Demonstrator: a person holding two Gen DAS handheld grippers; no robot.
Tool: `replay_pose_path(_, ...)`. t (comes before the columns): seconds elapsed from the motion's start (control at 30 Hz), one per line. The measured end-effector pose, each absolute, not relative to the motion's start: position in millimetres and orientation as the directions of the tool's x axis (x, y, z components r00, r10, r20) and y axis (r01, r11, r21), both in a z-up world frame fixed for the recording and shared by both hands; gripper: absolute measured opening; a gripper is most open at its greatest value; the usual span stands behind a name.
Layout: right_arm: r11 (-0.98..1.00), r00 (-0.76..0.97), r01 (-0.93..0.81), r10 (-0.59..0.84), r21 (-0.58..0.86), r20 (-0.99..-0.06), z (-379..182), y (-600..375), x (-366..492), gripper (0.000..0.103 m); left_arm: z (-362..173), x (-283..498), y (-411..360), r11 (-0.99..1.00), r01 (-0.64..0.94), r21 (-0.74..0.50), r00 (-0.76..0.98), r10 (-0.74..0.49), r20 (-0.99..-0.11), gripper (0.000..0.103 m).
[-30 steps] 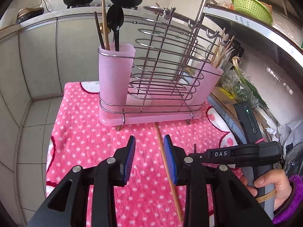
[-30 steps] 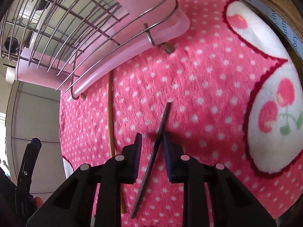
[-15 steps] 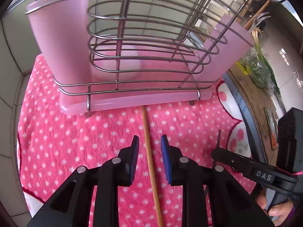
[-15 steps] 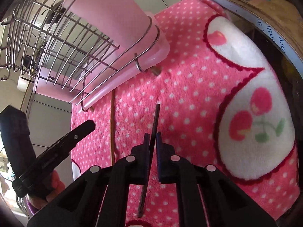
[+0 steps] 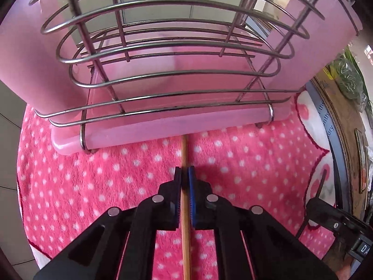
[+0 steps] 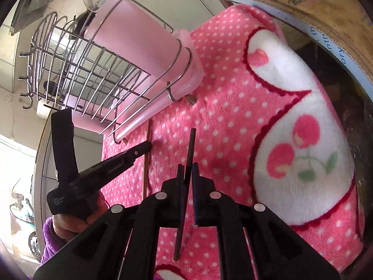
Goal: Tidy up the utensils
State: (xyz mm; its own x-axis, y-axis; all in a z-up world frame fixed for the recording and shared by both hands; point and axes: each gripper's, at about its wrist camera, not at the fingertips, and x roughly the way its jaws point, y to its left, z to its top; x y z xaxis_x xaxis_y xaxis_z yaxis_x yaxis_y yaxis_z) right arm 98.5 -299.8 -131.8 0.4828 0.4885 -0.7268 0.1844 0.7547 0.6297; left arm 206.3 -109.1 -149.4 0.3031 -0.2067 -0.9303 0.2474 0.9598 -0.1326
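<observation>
My left gripper (image 5: 184,175) is shut on a light wooden chopstick (image 5: 185,149) that lies on the pink dotted cloth (image 5: 130,177), its far tip under the front of the pink utensil rack (image 5: 163,107). My right gripper (image 6: 188,170) is shut on a dark chopstick (image 6: 191,144) and holds it tilted just above the cloth (image 6: 223,107). In the right wrist view the left gripper (image 6: 139,150) pinches the wooden chopstick (image 6: 146,163) beside the rack (image 6: 139,46).
The wire rack has pink plastic cups at both ends and a drip tray. A cardboard box (image 6: 303,2) and a round table rim (image 5: 335,168) border the cloth on the right. Tiled cabinet fronts (image 5: 9,140) lie left.
My left gripper moved forward toward the rack and closed on the wooden chopstick. My right gripper closed on the dark chopstick and lifted it slightly, pulling back from the rack.
</observation>
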Motion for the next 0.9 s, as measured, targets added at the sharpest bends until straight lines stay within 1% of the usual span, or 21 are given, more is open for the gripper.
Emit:
replay_pose_path(0.2, 0.750, 0.485, 0.173, 0.500, 0.639, -0.717, -129, -305, 96, 0.007, -132, 178, -108, 0.928, 0.356, -0.110, 0.262, -0.212, -0.942, 0.005)
replay_pose_path(0.3, 0.752, 0.485, 0.171, 0.497, 0.636, -0.719, -129, -303, 95, 0.007, -133, 171, -103, 0.923, 0.370, -0.106, 0.226, -0.200, -0.953, 0.005)
replay_pose_path(0.43, 0.774, 0.492, 0.155, 0.478, 0.613, -0.728, -124, -294, 97, 0.006, -148, 170, -97, 0.926, 0.361, -0.111, 0.165, -0.181, -0.970, 0.006)
replay_pose_path(0.57, 0.798, 0.497, 0.136, 0.458, 0.587, -0.737, -117, -287, 96, 0.006, -152, 175, -105, 0.923, 0.367, -0.116, 0.149, -0.181, -0.972, 0.006)
replay_pose_path(0.7, 0.814, 0.503, 0.117, 0.446, 0.569, -0.741, -111, -280, 95, 0.006, -156, 179, -118, 0.909, 0.405, -0.098, 0.160, -0.176, -0.971, 0.006)
replay_pose_path(0.9, 0.841, 0.529, 0.078, 0.420, 0.535, -0.737, -96, -273, 91, 0.006, -141, 165, -101, 0.907, 0.389, -0.159, 0.222, -0.260, -0.940, 0.005)
